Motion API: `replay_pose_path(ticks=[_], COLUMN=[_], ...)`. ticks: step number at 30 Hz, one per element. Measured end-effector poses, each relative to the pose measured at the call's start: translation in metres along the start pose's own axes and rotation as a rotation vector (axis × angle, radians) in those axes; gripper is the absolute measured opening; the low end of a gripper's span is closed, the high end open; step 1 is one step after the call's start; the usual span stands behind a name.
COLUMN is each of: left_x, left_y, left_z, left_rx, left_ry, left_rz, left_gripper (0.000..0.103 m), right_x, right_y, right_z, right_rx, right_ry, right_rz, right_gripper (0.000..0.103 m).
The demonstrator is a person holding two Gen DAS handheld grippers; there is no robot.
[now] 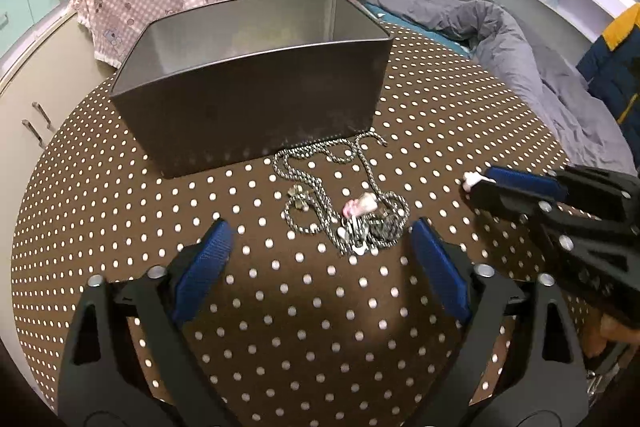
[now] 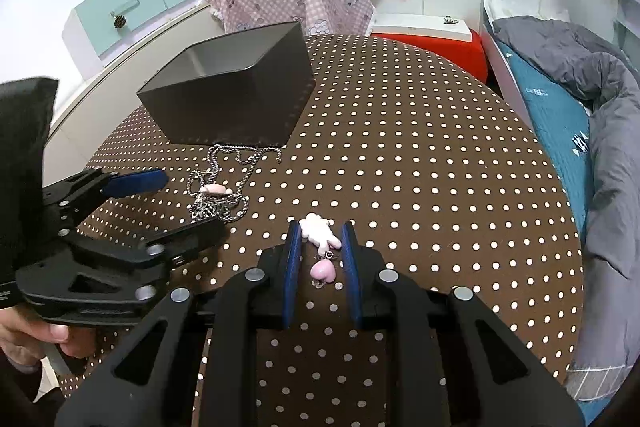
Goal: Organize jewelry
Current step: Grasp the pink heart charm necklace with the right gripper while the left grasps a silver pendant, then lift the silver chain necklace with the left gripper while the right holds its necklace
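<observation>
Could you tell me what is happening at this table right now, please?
A person is sorting jewelry with two handheld grippers. The right gripper is shut on a white charm with a pink heart hanging below. The left gripper is open, hovering by a tangled pile of chains in front of the dark box.

A dark grey box (image 1: 248, 99) stands upright and open-topped on the dotted cloth, its inside paler grey; what lies in it cannot be made out. Just before its near wall lies a tangle of silver chains (image 1: 340, 191), looped over one another, the far loops touching or nearly touching the box's base. Among the chains sit a pink-and-white charm (image 1: 360, 207) and a small dull metal pendant (image 1: 297, 191). Apart from the heap, a white bear-shaped charm (image 2: 318, 230) is pinched between two blue pads, and a pink heart (image 2: 322, 272) hangs from it on a small ring.
</observation>
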State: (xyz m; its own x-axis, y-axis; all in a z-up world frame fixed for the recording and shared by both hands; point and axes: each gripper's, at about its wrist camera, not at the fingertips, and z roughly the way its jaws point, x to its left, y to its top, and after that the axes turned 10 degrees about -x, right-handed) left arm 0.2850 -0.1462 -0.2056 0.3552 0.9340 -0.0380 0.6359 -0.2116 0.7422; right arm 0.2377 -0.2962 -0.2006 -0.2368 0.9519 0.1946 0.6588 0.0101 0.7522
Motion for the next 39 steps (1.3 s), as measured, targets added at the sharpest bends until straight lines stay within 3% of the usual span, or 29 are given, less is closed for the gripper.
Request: replay_pose_path(ticks=[3,5,9,10,11,12,16,17,18,20,21,24,33,37,38,39], left_x=[0.009,0.023,0.036,0.036,0.036,0.034,0.030,0.029,0.029,0.030,0.031,0.034,0.047,0.050,0.050,0.052], left_y=[-0.002,-0.008,-0.015,-0.015,-0.014,-0.013,-0.008,-0.007,-0.007,-0.005,-0.005,-0.009,-0.003,-0.002,-0.005,-0.008], left_z=[-0.006,-0.014,-0.024,-0.024,-0.024,-0.024,-0.014,-0.012,-0.011,-0.011,-0.012,-0.019,-0.069,-0.076,-0.073,-0.068], left_rx=[-0.017,-0.018,-0.025,-0.024,-0.027,-0.036,-0.027,-0.026,-0.028,-0.029,-0.031,-0.039,-0.141,-0.143,-0.133,-0.110], left_ry=[-0.012,-0.037,-0.029,-0.024,-0.009,-0.002,-0.021,-0.025,-0.030,-0.047,-0.052,-0.096,-0.118,-0.096,-0.067,-0.045], left_rz=[0.000,-0.015,-0.012,-0.013,-0.013,-0.014,-0.016,-0.013,-0.010,-0.009,-0.010,-0.023,-0.009,0.034,0.046,0.049], left_gripper=[0.044,0.038,0.040,0.045,0.062,0.069,0.069,0.065,0.050,0.029,0.024,0.022,0.022,0.025,0.035,0.066], right_x=[0.004,0.004,0.003,0.004,0.005,0.006,0.009,0.009,0.008,0.009,0.009,0.009,0.011,0.018,0.020,0.022], right_y=[0.001,0.001,0.002,0.003,0.003,0.004,0.004,0.004,0.004,0.004,0.004,0.004,0.004,0.006,0.005,0.005], right_z=[0.002,0.002,0.004,0.004,0.005,0.006,0.007,0.007,0.007,0.007,0.007,0.007,0.001,0.000,0.001,0.002], right_rx=[0.001,0.003,0.006,0.006,0.007,0.007,0.008,0.008,0.008,0.008,0.008,0.008,-0.007,-0.008,-0.006,-0.004], right_ry=[0.006,0.012,0.020,0.020,0.020,0.020,0.020,0.022,0.023,0.021,0.021,0.021,0.033,0.042,0.043,0.046], right_rz=[-0.002,-0.005,-0.007,-0.007,-0.008,-0.011,-0.009,-0.007,-0.004,-0.003,-0.004,-0.003,0.013,0.003,0.000,-0.002], right_gripper=[0.019,0.019,0.019,0.019,0.019,0.019,0.019,0.019,0.019,0.019,0.019,0.019,0.019,0.019,0.019,0.019])
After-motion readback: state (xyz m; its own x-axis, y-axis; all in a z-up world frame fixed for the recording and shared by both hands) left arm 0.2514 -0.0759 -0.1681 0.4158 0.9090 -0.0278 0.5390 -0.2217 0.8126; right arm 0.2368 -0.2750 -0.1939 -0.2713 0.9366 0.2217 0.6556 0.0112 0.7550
